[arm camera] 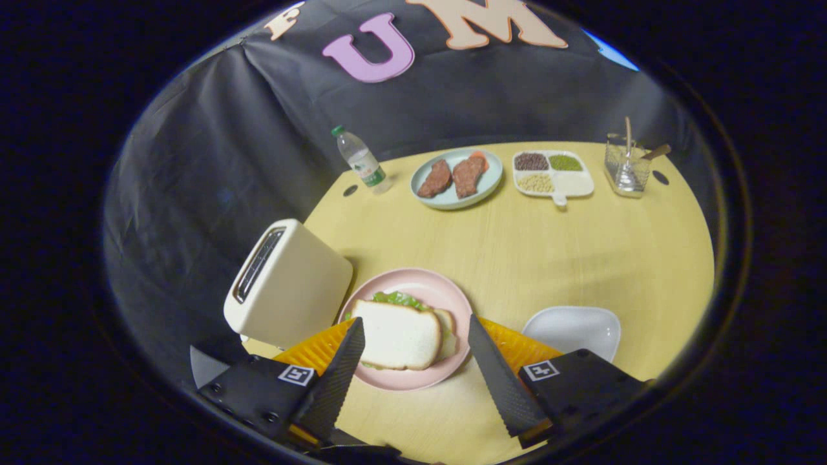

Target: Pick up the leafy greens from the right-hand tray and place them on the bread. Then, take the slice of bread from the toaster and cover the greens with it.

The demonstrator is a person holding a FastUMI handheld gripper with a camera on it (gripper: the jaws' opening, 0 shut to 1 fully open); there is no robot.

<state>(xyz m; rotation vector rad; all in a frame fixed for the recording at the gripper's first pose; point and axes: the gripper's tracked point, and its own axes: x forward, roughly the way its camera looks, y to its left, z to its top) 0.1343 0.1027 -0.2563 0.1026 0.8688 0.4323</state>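
Hand-held gripper hangs spread (holding nothing) above the sandwich on the yellow table.

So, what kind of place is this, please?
Probably a staged kitchen table in a recording booth, not a real kitchen. A toaster and a pink plate with a sandwich stand on a yellow tabletop, with black cloth behind. The gripper is open over the sandwich.
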